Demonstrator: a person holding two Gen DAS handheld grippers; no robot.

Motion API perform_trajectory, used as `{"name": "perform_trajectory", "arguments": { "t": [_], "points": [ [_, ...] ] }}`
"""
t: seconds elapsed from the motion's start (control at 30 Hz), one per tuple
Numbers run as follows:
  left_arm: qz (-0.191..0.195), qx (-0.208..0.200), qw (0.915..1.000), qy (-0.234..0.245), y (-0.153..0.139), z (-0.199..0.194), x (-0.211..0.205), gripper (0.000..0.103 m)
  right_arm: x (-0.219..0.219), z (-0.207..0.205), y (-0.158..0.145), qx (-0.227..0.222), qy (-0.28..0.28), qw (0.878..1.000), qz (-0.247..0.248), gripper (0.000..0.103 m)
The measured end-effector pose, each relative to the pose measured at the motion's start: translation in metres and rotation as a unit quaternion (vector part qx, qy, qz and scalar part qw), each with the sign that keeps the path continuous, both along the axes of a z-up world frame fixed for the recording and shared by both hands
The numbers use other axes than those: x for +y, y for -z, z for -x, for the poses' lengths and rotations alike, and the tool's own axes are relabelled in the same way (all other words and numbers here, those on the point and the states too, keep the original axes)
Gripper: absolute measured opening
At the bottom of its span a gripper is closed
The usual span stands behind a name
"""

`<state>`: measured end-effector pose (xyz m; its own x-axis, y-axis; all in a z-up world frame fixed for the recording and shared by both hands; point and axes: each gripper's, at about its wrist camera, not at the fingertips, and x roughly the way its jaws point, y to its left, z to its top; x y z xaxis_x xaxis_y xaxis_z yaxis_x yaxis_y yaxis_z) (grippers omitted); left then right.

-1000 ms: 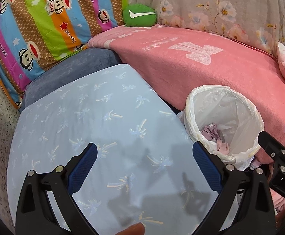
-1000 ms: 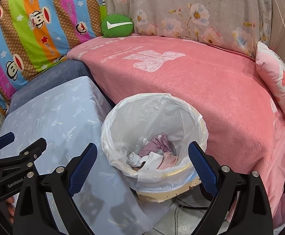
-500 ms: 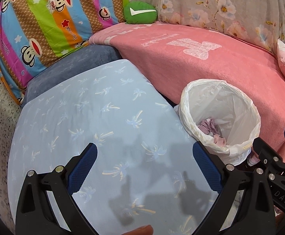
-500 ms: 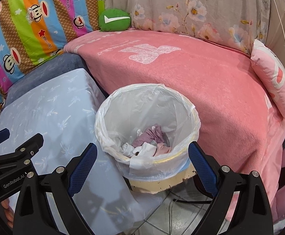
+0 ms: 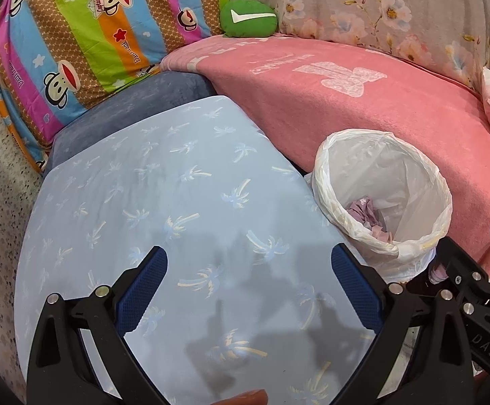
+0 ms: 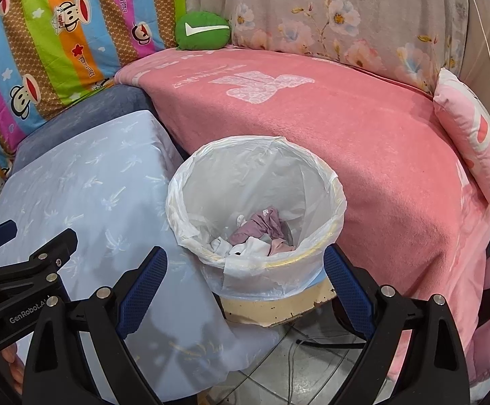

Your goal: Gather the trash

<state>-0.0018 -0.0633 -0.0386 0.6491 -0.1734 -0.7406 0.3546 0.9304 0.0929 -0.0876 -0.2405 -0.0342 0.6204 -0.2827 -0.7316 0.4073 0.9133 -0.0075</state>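
Left gripper [image 5: 248, 280] is hanging over the light-blue palm-print cloth [image 5: 164, 195], jaws spread wide, nothing between the pads. Right gripper [image 6: 245, 280] is likewise standing wide apart and empty, framing the near rim of the trash bin [image 6: 315, 266].

Bin is sitting upright, mouth opening upward, long axis vertical; it is standing on the floor in the gap between the blue-covered surface and the pink blanket [image 6: 363, 141], touching or just beside both. A white plastic liner [image 6: 261, 175] is folding out over its rim. Crumpled trash [image 6: 261, 229], mauve and white pieces, is lying at the bottom; no single long axis can be read from the heap.

From the left wrist view the bin's lower body is being cut off by the right gripper's frame, and only a sliver of trash is showing. The individual pieces are too crumpled to identify. A fingertip [image 5: 245, 398] is poking in at the bottom edge, mostly out of frame. Cables [image 6: 298, 354] are lying on the floor tiles, partly hidden under the bin.
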Motion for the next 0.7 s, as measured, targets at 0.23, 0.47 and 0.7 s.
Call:
{"name": "perform_trajectory", "arguments": {
  "t": [0.23, 0.47, 0.7],
  "points": [
    [0.0, -0.005, 0.9999, -0.009, -0.0018, -0.0014, -0.0018, 0.094, -0.0023, -0.0026, -0.0027, -0.009, -0.002, 1.0, 0.0, 0.092],
    [-0.004, -0.011, 0.9998, -0.015, -0.0019, -0.0038, -0.0043, 0.094, -0.0029, -0.0044, -0.0042, -0.01, -0.002, 1.0, 0.0, 0.092],
    [0.001, -0.016, 0.9996, -0.025, -0.0025, -0.0072, -0.0036, 0.094, -0.0053, -0.0082, -0.0053, -0.011, -0.002, 1.0, 0.001, 0.092]
  ]
}}
